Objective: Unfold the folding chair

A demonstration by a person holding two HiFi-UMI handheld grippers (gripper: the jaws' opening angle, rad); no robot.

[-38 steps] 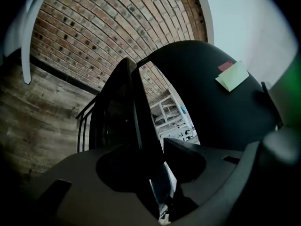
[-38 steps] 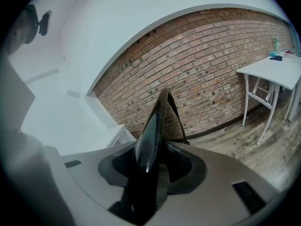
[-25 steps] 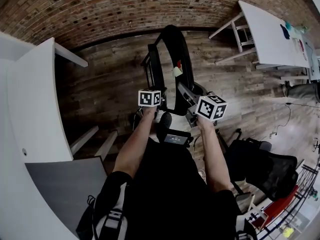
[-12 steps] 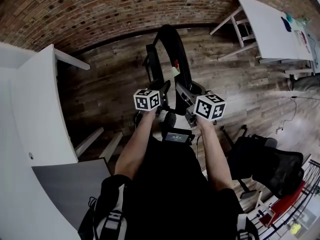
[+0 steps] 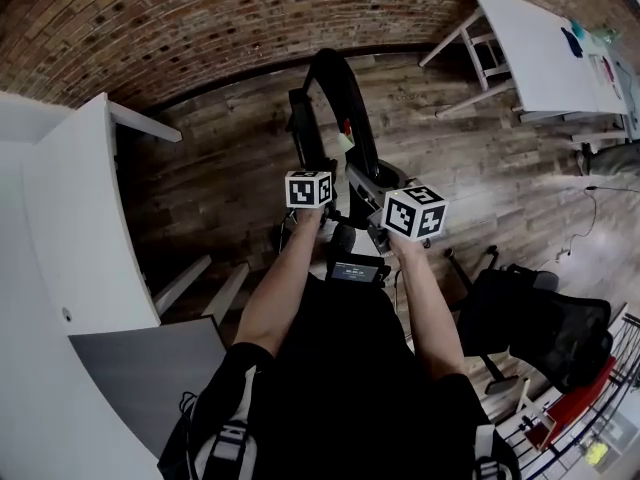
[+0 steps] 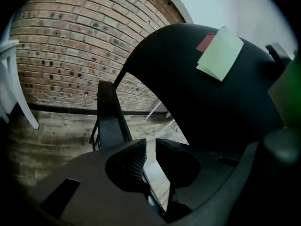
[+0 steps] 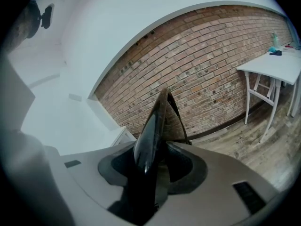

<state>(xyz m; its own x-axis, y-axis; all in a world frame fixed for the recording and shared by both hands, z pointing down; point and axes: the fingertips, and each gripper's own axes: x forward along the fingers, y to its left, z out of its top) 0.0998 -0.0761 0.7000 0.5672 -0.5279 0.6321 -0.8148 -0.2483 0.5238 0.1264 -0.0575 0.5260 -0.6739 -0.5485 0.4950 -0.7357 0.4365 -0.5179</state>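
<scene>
A white table (image 5: 80, 228) is seen at far left, below the brick wall (image 5: 200, 18). The left gripper (image 6: 150, 149) is held forward and tilted down; its jaws have just been drawn nearly together, and only floor is seen through the slit. The black folding chair (image 5: 340, 73) is stood directly ahead, its glossy edge pinched by the right gripper (image 7: 157, 149). An office chair (image 5: 540, 318) is placed at right.
</scene>
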